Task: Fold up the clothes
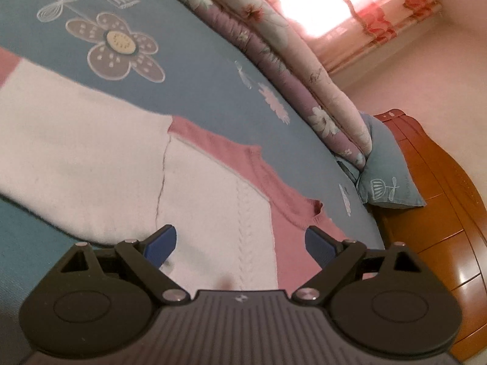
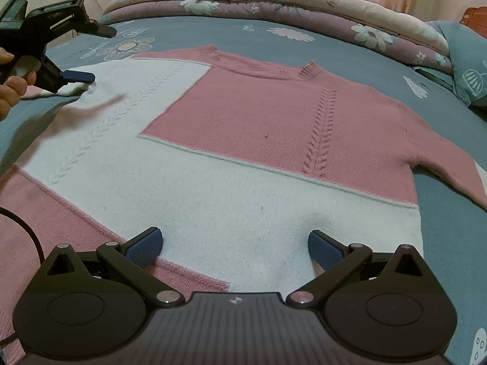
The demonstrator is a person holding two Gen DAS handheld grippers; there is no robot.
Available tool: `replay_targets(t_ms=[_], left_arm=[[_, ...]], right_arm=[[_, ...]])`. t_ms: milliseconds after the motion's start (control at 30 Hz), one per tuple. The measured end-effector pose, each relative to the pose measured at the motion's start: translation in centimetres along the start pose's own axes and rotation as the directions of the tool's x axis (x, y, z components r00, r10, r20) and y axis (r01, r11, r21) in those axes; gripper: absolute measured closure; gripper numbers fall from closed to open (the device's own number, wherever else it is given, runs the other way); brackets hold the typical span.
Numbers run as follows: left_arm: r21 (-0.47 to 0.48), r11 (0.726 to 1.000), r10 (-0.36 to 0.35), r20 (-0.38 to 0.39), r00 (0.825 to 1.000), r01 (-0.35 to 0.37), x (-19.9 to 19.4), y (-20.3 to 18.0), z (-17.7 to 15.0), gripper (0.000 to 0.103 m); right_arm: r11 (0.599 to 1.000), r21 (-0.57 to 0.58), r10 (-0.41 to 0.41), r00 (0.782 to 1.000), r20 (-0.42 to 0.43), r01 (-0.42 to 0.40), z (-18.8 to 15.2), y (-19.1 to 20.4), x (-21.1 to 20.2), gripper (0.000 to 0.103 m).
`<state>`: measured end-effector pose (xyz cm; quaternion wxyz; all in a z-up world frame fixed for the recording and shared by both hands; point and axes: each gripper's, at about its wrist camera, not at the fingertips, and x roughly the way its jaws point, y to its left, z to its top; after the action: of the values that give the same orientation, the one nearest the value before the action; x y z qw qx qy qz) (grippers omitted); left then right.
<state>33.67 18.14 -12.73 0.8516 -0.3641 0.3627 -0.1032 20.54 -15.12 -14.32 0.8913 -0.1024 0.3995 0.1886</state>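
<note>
we can make out cursive script printed on the folded floral quilt (image 2: pixel 304 6) and faint lettering on the blue bedsheet (image 1: pixel 194 70), but neither is sharp enough for us to read; the small emblem on each gripper body is only a mark, not words. the sheet covers a bed and carries a big grey flower print (image 1: pixel 121 45) with white outline drawings. the quilt is rolled along the far edge, a blue pillow (image 1: pixel 386 170) lies at its end against a wooden headboard (image 1: pixel 441 197), and bright pink curtains (image 1: pixel 380 9) hang over a lit window. the pink and white sweater (image 2: pixel 243 127) lies flat on the sheet, front up, sleeves spread. our left gripper (image 1: pixel 240 243) hovers over its white shoulder with jaws spread wide, nothing between them. our right gripper (image 2: pixel 234 246) sits low over the hem, jaws likewise apart and empty.
</note>
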Motion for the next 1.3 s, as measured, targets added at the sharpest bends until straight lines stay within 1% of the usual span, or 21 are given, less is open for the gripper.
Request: replay_targets(t_ms=[33,167,267,300,367,467,500,533,600,667,700,733,800,867,900,967,1000,1100,1167,1233,1300], left_arm=[[0.009,1.0,0.021,-0.008,1.0,-0.021,0.3,0.2,-0.1,0.011],[0.094,0.994,0.05,-0.005,0.999,-0.05,0.4,-0.3,-0.7,0.011],[0.065,0.996,0.067,-0.017,0.998,-0.066,0.0,-0.8,-0.5,0.011],[0.056,0.997,0.062,-0.016,0.998,-0.061,-0.1,-1.1,-0.4,0.011],[0.056,0.998,0.026,-0.014,1.0,-0.025,-0.2,-1.9,-0.3,0.011],[0.066,0.998,-0.005,-0.067,0.998,0.01,0.5,-2.5,-1.0,0.011],[0.075,0.997,0.001,-0.074,0.997,0.004,0.5,-2.5,-1.4,0.011],[0.088,0.996,0.021,-0.063,0.998,-0.015,0.4,-2.4,-1.7,0.011],[0.104,0.991,0.085,-0.043,0.995,-0.08,0.3,-1.6,-1.8,0.012],[0.039,0.997,0.069,-0.038,0.997,-0.068,0.0,-0.5,-1.5,0.012],[-0.011,0.998,0.068,-0.026,0.997,-0.068,-0.6,-0.3,-1.4,0.012],[-0.034,0.997,0.065,-0.013,0.998,-0.065,-1.2,-0.6,-1.4,0.012],[-0.017,1.0,0.01,-0.008,1.0,-0.01,-2.5,-1.6,-2.0,0.012],[0.007,0.999,-0.047,-0.037,0.998,0.047,-3.4,-2.7,-3.3,0.011],[0.021,0.998,-0.061,-0.053,0.997,0.062,-3.6,-3.0,-4.1,0.011],[0.052,0.998,-0.026,-0.064,0.998,0.03,-3.5,-3.2,-5.6,0.011],[0.071,0.997,0.018,-0.051,0.999,-0.014,-3.3,-3.1,-6.1,0.011],[0.024,0.997,0.077,-0.023,0.997,-0.076,-3.0,-1.1,-6.4,0.013],[-0.022,0.996,0.08,-0.03,0.996,-0.081,-3.7,-0.9,-6.4,0.012],[-0.009,0.993,0.113,-0.049,0.992,-0.114,-4.6,-1.6,-6.6,0.012],[0.013,0.986,0.166,-0.046,0.985,-0.165,-5.4,-2.5,-6.9,0.012]], right_arm=[[1.0,0.0,0.0,1.0,0.0,0.0,0.0,0.0,0.0,0.0],[1.0,0.0,0.0,1.0,-0.002,0.0,0.0,0.0,0.0,0.0],[1.0,-0.001,0.0,1.0,-0.004,0.0,0.1,0.0,-0.1,0.0],[1.0,0.0,0.0,1.0,-0.005,0.0,0.1,0.0,-0.1,0.0],[1.0,-0.001,-0.001,1.0,-0.005,0.001,0.1,0.0,-0.1,0.0],[1.0,-0.001,-0.001,1.0,-0.007,0.001,0.1,0.0,-0.1,0.0],[1.0,-0.001,0.0,1.0,-0.008,0.0,0.1,0.0,0.0,0.0],[1.0,-0.002,-0.001,1.0,-0.009,0.001,0.1,0.0,0.0,0.0],[1.0,-0.002,-0.003,1.0,-0.01,0.003,0.1,0.0,-0.1,0.0],[1.0,-0.003,-0.002,1.0,-0.011,0.002,0.1,0.1,-0.1,0.0],[1.0,-0.003,-0.001,1.0,-0.01,0.001,0.1,0.1,-0.1,0.0],[1.0,-0.001,0.0,1.0,-0.012,0.0,0.1,0.0,-0.1,0.0],[1.0,-0.001,0.0,1.0,-0.013,0.0,0.1,0.0,-0.1,0.0],[1.0,-0.002,-0.001,1.0,-0.012,0.001,0.1,0.1,0.0,0.0],[1.0,-0.002,-0.002,1.0,-0.012,0.002,0.1,0.1,0.0,0.0],[1.0,-0.002,-0.003,1.0,-0.013,0.003,0.1,0.1,0.0,0.0],[1.0,-0.001,-0.003,1.0,-0.012,0.003,0.1,0.1,0.0,0.0],[1.0,-0.004,0.002,1.0,-0.01,-0.002,0.0,0.1,0.0,0.0],[1.0,-0.006,0.006,1.0,-0.011,-0.006,0.0,0.0,-0.1,0.0],[1.0,-0.006,0.009,1.0,-0.015,-0.009,0.0,0.0,-0.1,0.0],[1.0,-0.007,0.007,1.0,-0.021,-0.007,0.1,0.0,-0.2,0.0]])
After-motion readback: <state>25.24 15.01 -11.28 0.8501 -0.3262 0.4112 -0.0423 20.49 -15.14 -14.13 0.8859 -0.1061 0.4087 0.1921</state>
